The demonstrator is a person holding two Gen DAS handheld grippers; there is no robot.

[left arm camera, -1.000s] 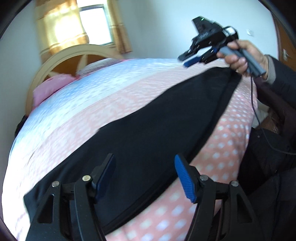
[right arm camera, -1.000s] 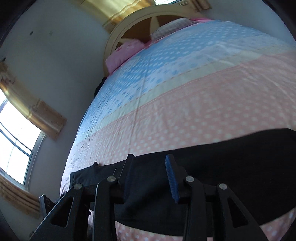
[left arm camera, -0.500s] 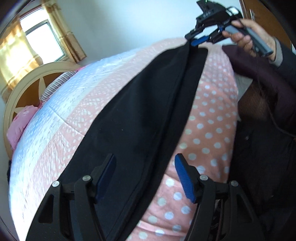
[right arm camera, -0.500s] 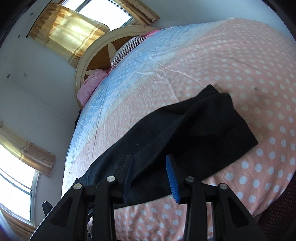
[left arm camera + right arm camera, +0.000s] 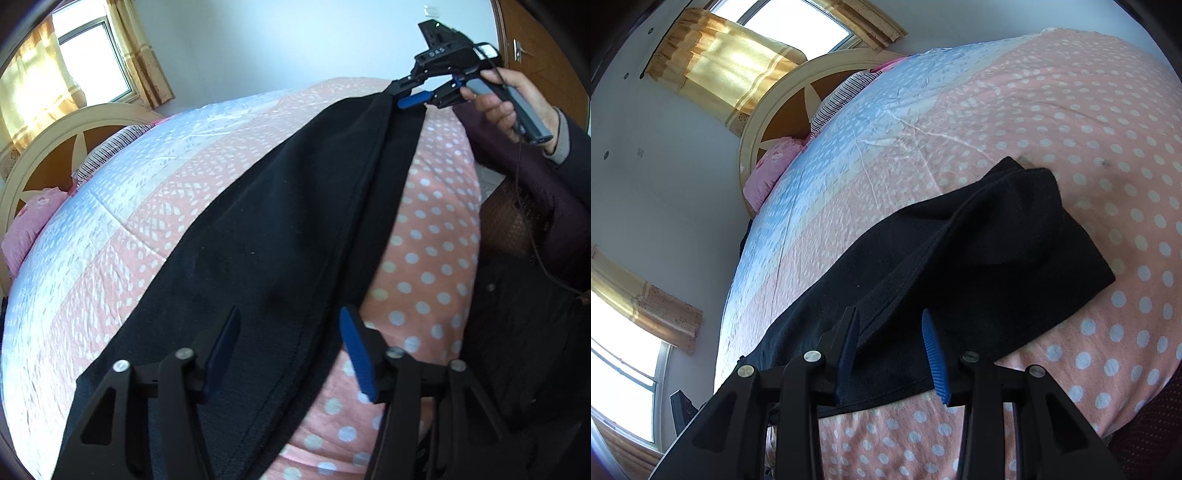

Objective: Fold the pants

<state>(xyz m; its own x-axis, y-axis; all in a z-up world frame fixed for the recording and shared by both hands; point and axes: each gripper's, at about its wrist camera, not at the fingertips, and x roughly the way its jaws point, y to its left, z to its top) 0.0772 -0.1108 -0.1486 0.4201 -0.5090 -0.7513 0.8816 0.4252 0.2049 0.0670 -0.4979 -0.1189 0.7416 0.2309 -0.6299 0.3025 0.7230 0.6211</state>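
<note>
Left wrist view: I am seeing the black fleece pants point(image 5: 280, 236) lying soft and limp on the polka-dot bed quilt point(image 5: 424, 258). My left gripper point(image 5: 290, 354), fingers half-spread and just closing, is straddling cloth; my right gripper point(image 5: 415, 96) is pinching the far end, best gripped at edges.

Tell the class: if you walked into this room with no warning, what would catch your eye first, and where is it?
First, the long black pants stretched along the near edge of the bed, dark against its pink polka-dot and blue quilt. Next, the right gripper at the far end, held in a hand and touching the cloth there. Behind, a cream sunburst headboard stands beneath sunlit golden curtains.
</note>
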